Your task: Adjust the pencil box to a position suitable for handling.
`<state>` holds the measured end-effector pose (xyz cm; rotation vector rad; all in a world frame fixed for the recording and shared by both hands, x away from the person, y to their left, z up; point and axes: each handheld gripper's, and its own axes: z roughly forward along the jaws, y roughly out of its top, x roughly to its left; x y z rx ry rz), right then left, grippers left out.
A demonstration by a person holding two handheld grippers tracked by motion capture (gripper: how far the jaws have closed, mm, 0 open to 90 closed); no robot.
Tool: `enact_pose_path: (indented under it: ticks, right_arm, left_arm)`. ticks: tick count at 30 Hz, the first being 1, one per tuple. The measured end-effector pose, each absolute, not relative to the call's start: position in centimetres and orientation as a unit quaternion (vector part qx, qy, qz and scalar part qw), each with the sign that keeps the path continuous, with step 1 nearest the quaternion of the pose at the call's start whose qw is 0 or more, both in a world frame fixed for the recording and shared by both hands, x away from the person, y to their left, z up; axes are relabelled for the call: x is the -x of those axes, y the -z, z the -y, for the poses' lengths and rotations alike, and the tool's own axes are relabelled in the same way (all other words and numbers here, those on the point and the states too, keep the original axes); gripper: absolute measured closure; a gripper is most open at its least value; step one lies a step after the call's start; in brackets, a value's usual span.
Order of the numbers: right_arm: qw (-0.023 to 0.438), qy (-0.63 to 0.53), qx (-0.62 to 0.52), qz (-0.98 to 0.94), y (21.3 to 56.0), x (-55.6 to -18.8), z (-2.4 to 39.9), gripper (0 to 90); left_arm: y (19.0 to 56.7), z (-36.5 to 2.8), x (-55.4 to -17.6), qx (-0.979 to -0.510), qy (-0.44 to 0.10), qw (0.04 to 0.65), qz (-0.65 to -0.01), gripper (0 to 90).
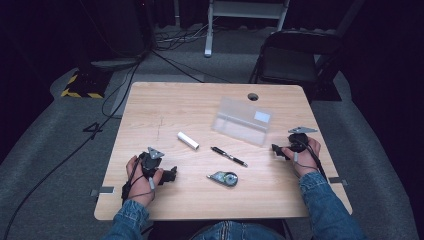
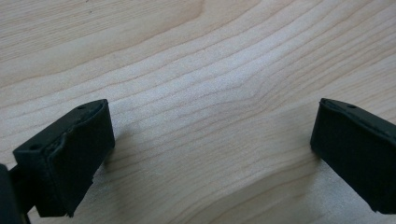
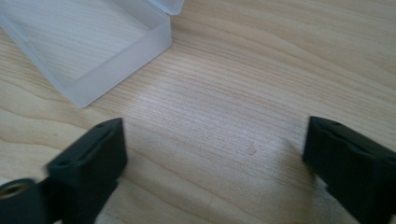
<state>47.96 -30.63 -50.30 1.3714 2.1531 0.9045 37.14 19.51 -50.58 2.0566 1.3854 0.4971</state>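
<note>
Frosted plastic, the open case (image 1: 243, 120) lies toward the far right of the wooden table (image 1: 150, 105), lid tilted up, its near corner just ahead of my right gripper (image 1: 278, 149). That gripper's jaws stand wide apart with only bare wood between them; my left gripper (image 1: 171, 175) is likewise spread and empty, resting near the front left. Between them lie the black pen (image 1: 229, 156), the white tube (image 1: 188, 140) and the correction tape (image 1: 223, 178). I judge the pen the sensible first pick: come down across its barrel, close at mid-length, lift level.
</note>
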Motion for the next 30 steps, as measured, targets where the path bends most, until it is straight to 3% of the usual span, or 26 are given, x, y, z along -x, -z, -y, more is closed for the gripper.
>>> enact_pose_path:
  ticks: [1, 2, 10, 21, 30]
  right_arm:
    - [0.215, -0.326, -0.495, -0.776, 50.3, -48.0, 30.6, 16.1]
    - [0.218, -0.328, -0.496, -0.774, 50.0, -47.8, 30.6, 26.1]
    - [0.209, -0.362, -0.488, -0.766, 48.3, -46.7, 30.1, 33.2]
    - [0.193, -0.394, -0.477, -0.762, 47.6, -47.2, 27.7, 31.3]
    - [0.197, -0.376, -0.486, -0.764, 48.8, -48.9, 26.5, 35.9]
  left_arm:
    - [50.6, -19.5, -37.1, -0.775, -0.187, 0.302, -0.522, 0.0]
    - [50.6, -19.5, -37.1, -0.775, -0.187, 0.302, -0.522, 0.0]
    - [50.6, -19.5, -37.1, -0.776, -0.187, 0.302, -0.522, 0.0]
    - [50.6, -19.5, -37.1, -0.775, -0.187, 0.302, -0.522, 0.0]
    - [50.6, -19.5, -37.1, -0.775, -0.187, 0.302, -0.522, 0.0]
